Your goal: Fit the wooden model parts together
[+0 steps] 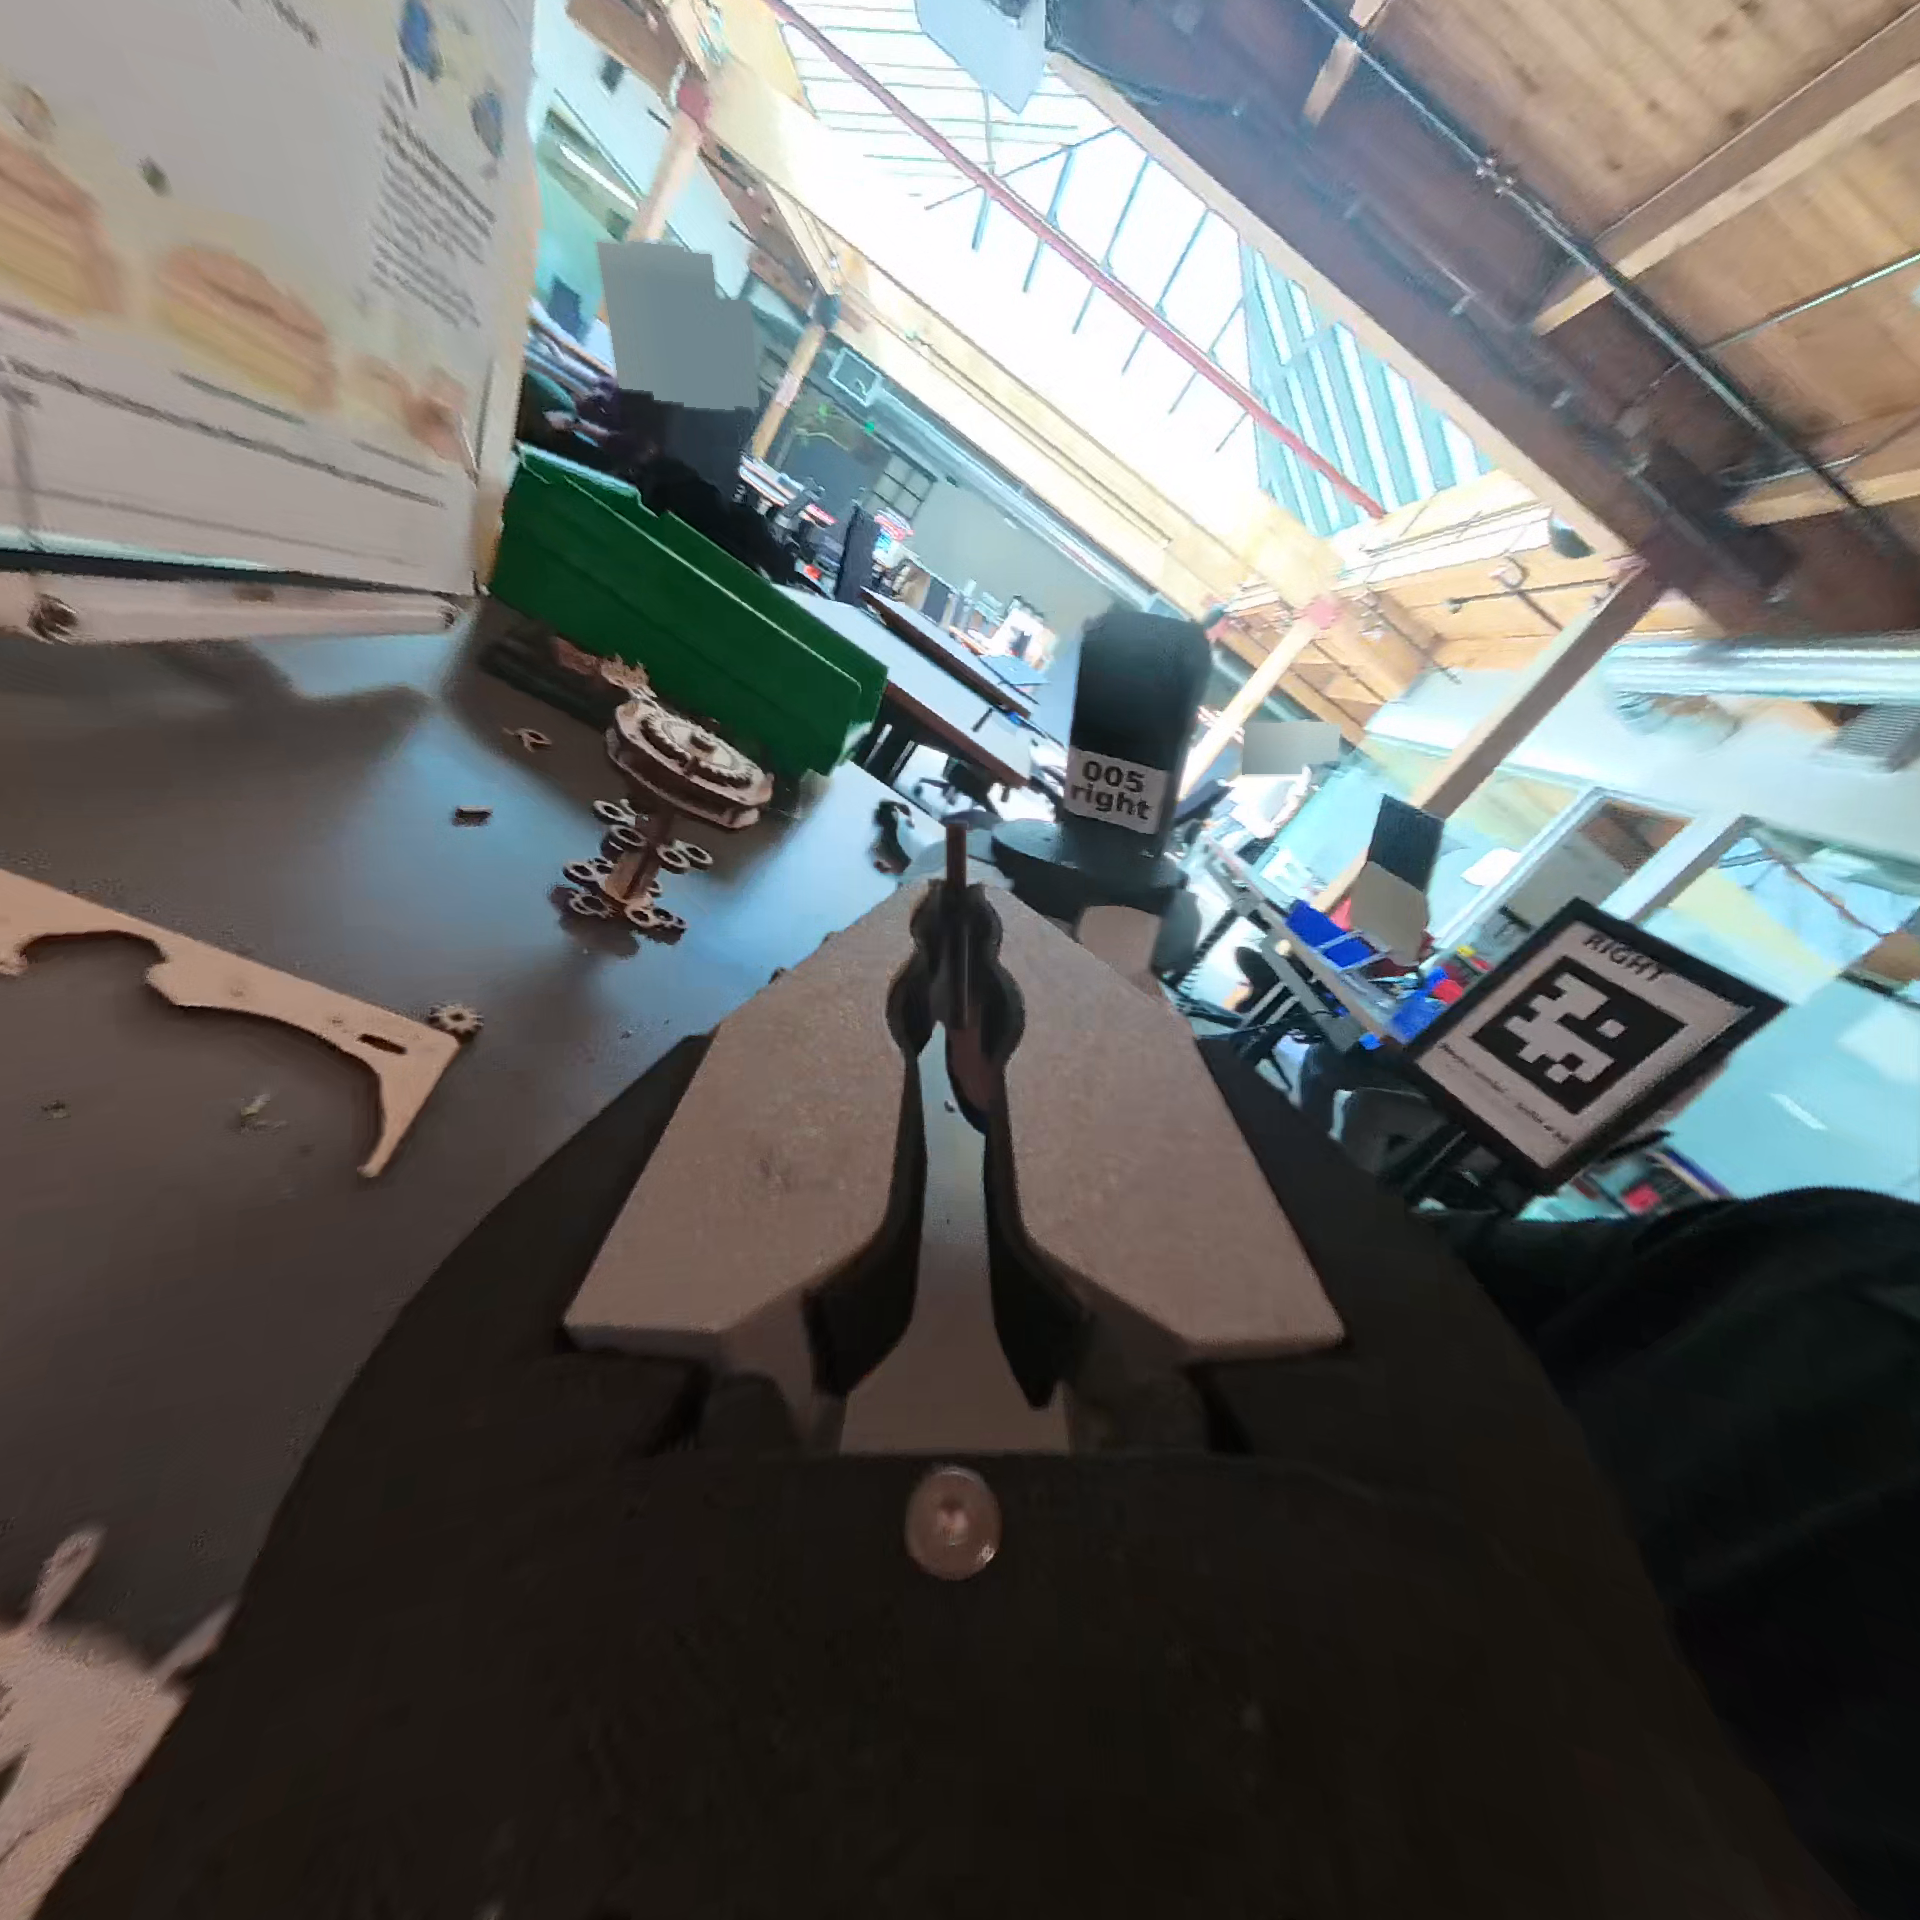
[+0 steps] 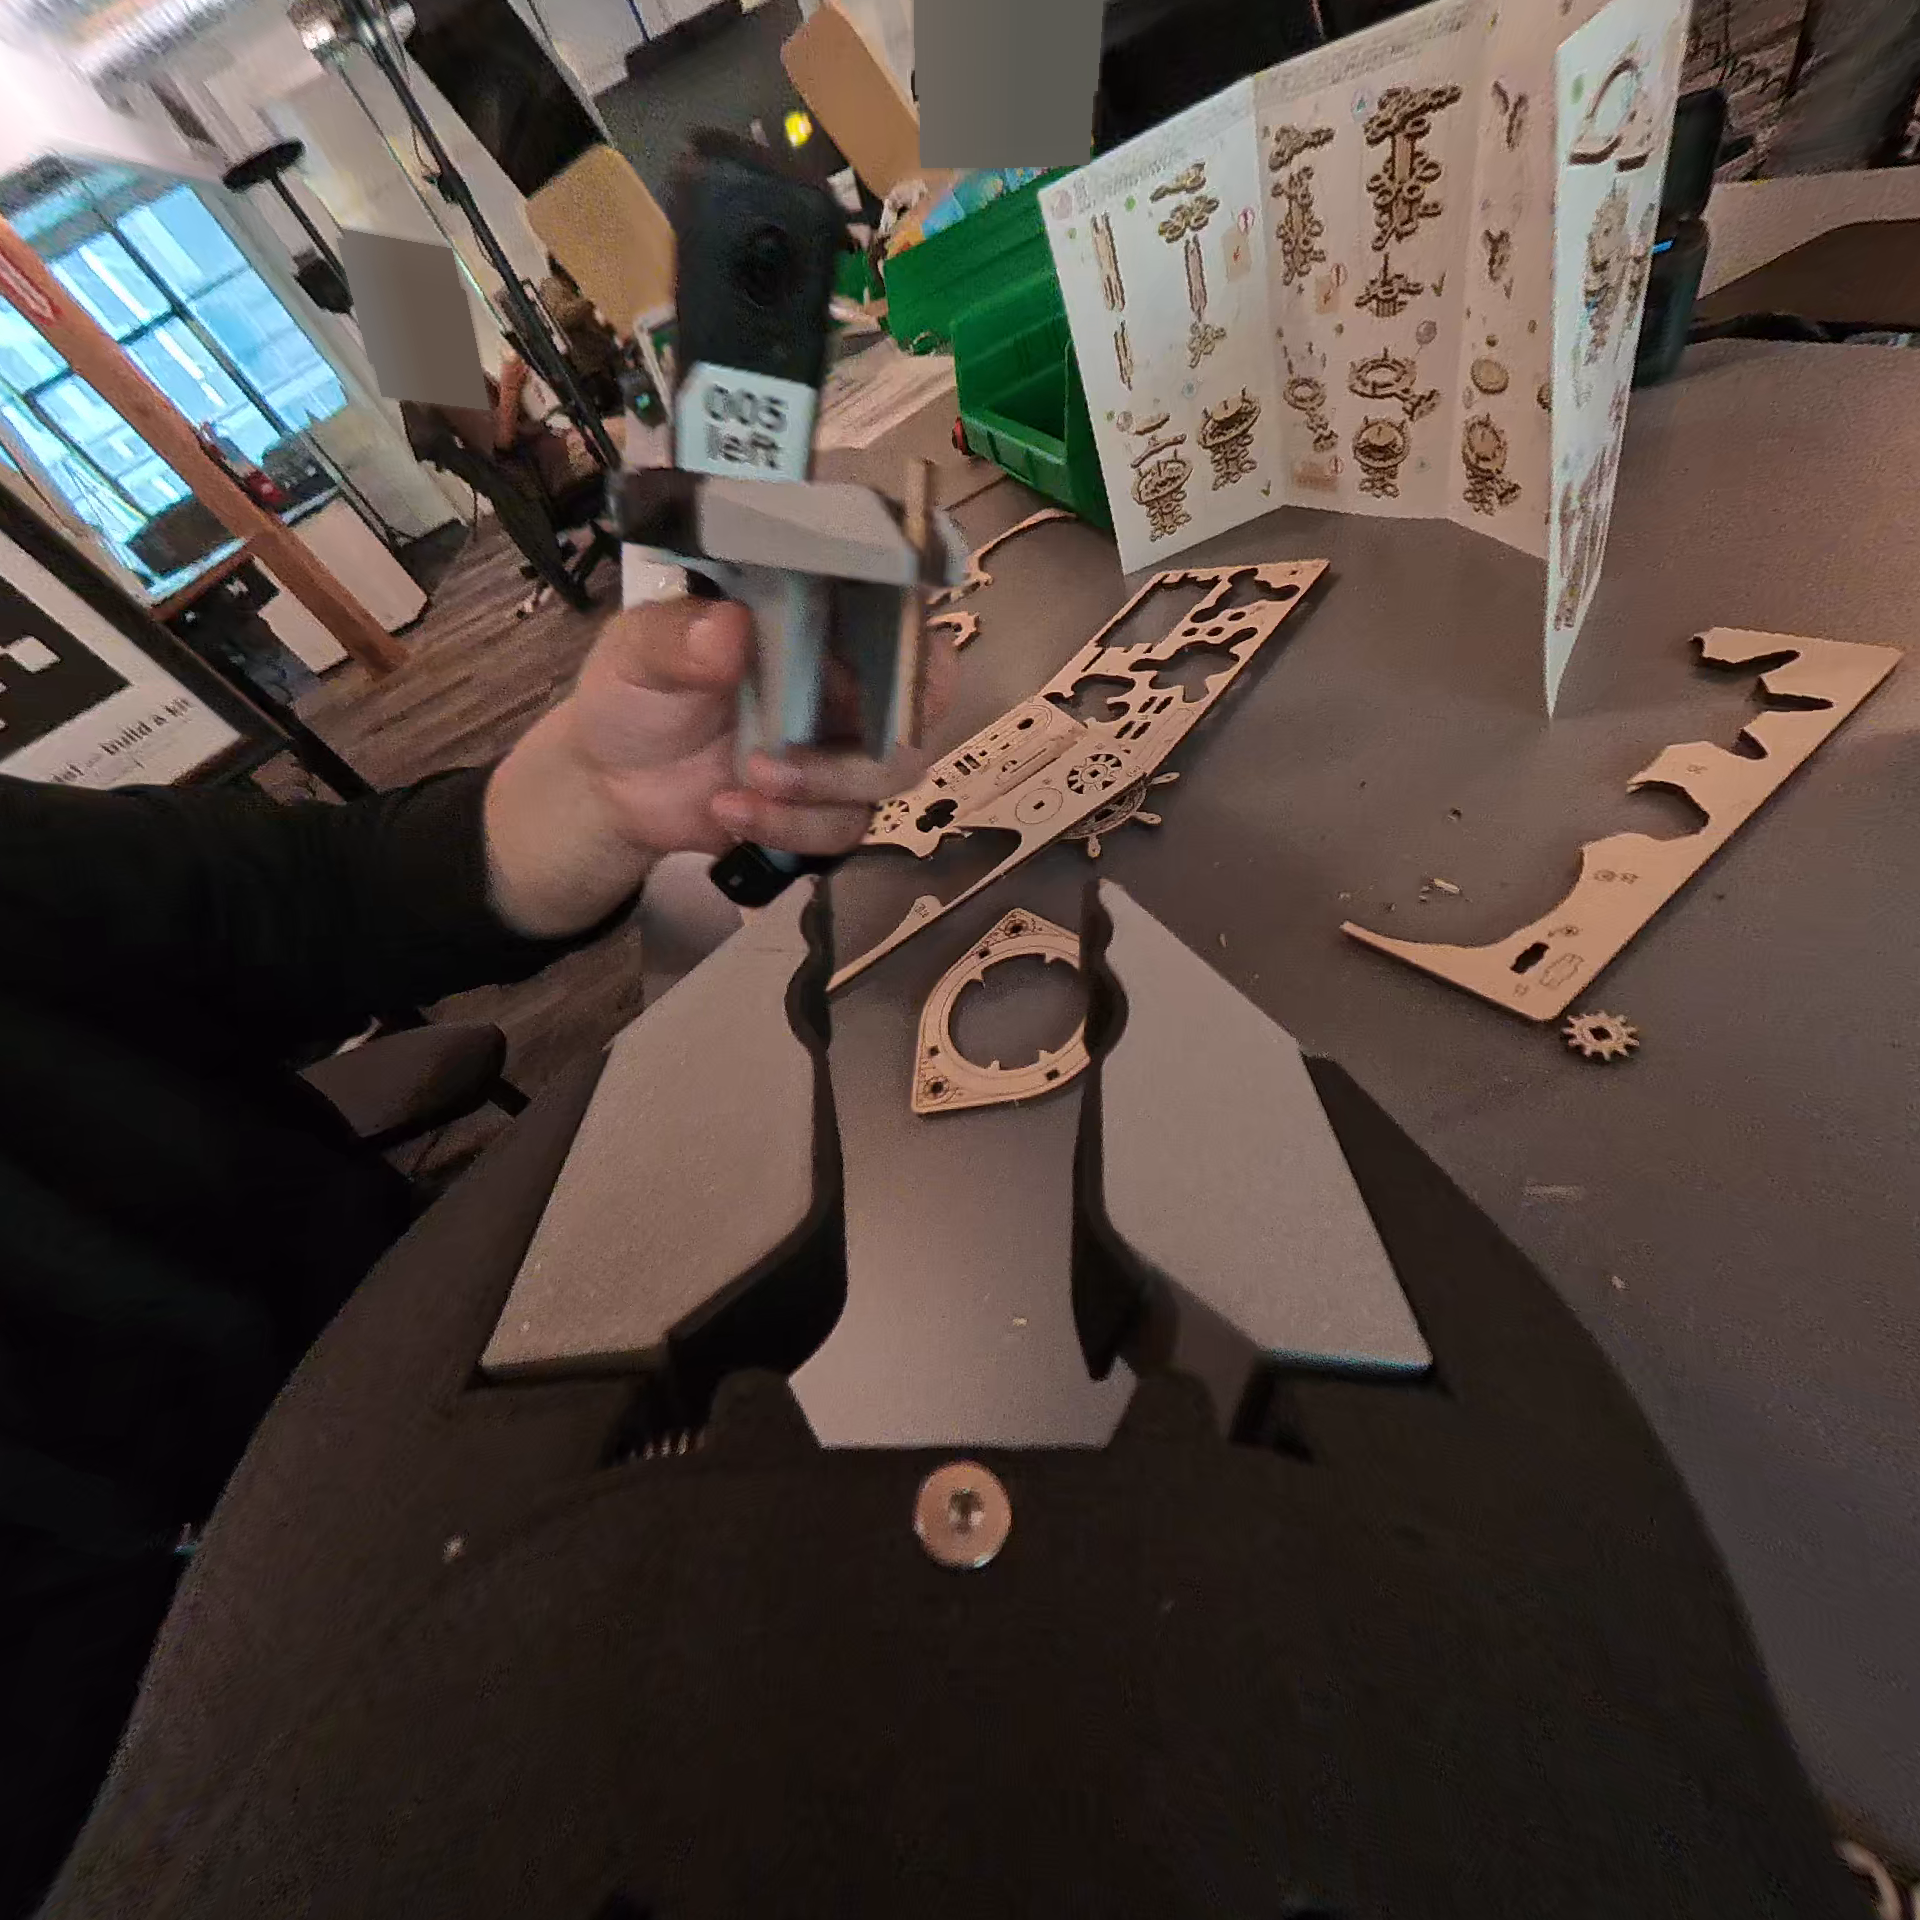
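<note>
Grey worktop (image 2: 1455,1195) carries a fold-out instruction sheet (image 2: 1299,312), punched plywood sheets (image 2: 1143,675) and a part-built gear model (image 1: 675,769). Left hand-held gripper (image 1: 954,914), raised, pinches a thin wooden pin (image 1: 954,862); right hand-held gripper (image 2: 956,925) gapes around a rounded-triangle ring piece (image 2: 997,1018).

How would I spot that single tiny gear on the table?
Find the folded instruction sheet standing on the grey table. Nearer lies a long punched-out wooden strip. The gear sits just off its near tip, loose, toothed and far smaller than the flat sheets.
</note>
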The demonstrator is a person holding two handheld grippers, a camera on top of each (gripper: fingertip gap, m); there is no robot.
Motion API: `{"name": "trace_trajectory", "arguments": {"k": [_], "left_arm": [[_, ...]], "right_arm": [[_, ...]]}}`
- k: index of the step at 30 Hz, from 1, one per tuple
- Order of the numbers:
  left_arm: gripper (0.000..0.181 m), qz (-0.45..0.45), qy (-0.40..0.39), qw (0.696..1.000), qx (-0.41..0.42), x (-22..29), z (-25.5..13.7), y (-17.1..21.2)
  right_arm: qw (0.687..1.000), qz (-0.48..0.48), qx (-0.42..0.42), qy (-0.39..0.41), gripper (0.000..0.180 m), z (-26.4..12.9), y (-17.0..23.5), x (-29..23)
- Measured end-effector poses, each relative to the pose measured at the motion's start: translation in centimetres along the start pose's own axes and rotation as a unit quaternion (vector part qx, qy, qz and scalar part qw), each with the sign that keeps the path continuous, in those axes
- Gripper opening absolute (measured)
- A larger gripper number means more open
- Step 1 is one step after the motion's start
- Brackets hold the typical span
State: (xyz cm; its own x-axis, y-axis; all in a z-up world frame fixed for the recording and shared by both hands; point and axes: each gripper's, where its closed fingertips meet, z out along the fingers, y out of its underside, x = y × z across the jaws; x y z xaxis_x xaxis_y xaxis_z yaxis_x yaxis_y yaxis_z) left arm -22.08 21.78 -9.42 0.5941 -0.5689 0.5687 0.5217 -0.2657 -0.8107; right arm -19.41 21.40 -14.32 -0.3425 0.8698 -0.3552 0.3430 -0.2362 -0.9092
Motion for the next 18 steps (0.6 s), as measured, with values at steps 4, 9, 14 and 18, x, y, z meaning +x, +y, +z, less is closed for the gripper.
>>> {"name": "trace_trajectory", "arguments": {"k": [4, 9, 14, 18], "left_arm": [[0.0, -0.025, 0.028, 0.999, -0.026, -0.7, 3.9, 1.9], [0.0, 0.008, 0.057, 0.997, -0.054, 0.0, 6.5, 2.9], [0.001, 0.003, 0.053, 0.998, -0.042, -0.4, 5.7, 3.0], [0.001, 0.007, 0.048, 0.999, -0.016, -0.5, 3.3, 1.6]], "right_arm": [[1.0, 0.002, 0.008, 0.017, 0.046, -1.3, 0.1, 0.6], [1.0, -0.01, 0.017, 0.002, 0.0, -2.0, 0.0, 1.2], [1.0, -0.017, -0.004, -0.021, 0.0, -1.1, 0.4, 1.4], [0.998, -0.022, -0.011, -0.06, 0.0, 1.4, -0.7, 0.6]]}}
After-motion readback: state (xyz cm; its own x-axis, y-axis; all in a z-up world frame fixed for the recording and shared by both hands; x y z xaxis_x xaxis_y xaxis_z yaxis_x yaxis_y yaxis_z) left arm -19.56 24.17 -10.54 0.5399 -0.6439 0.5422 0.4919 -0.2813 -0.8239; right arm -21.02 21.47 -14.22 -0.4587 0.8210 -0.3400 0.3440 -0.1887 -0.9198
